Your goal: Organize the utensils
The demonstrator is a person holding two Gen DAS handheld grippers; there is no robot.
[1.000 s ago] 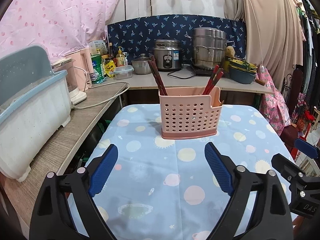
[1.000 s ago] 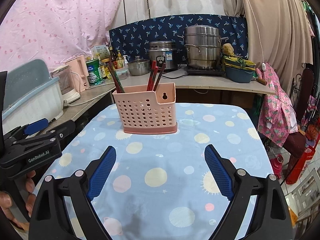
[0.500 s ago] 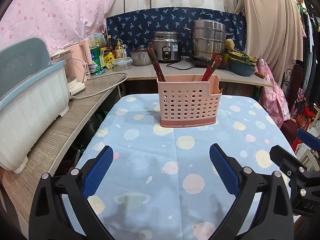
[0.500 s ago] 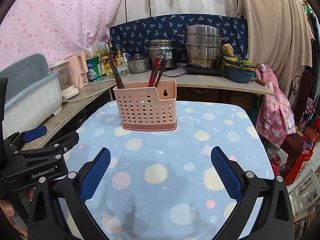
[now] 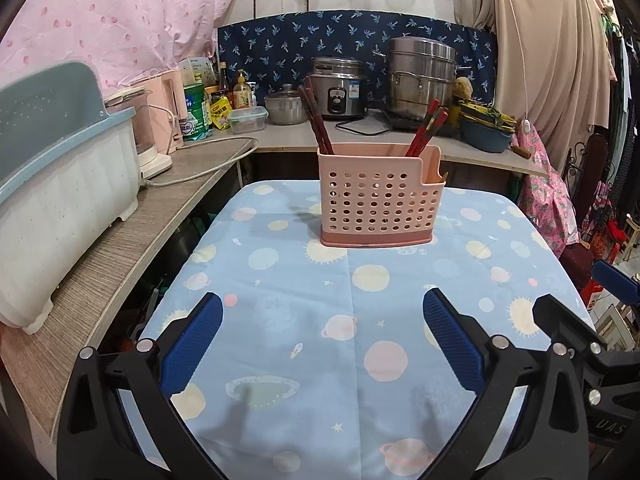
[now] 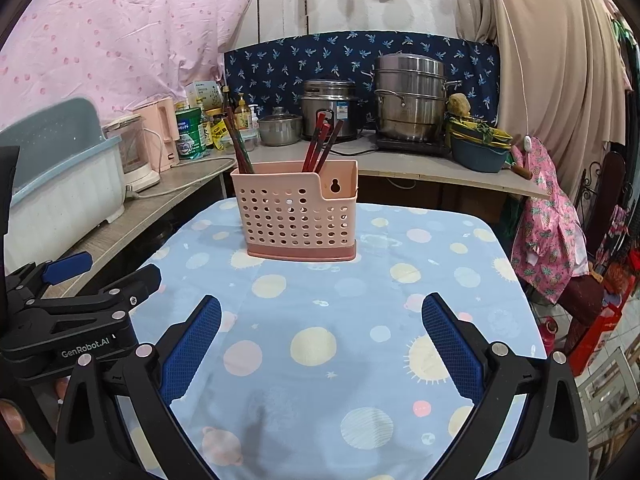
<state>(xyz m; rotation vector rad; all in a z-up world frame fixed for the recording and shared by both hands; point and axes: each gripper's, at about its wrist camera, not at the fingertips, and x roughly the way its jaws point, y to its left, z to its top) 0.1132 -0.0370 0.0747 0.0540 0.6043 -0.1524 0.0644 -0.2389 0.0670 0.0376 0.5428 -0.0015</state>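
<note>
I hold both grippers low in frame, the left gripper (image 5: 322, 340) opening wide on nothing, the right gripper (image 6: 320, 340) spread and empty. The pink holder (image 5: 376, 196) sits mid-frame on the tablecloth (image 5: 304, 312), chopsticks (image 5: 426, 132) already inside. I judge sorting nearly finished; next I must check for strays.
</note>
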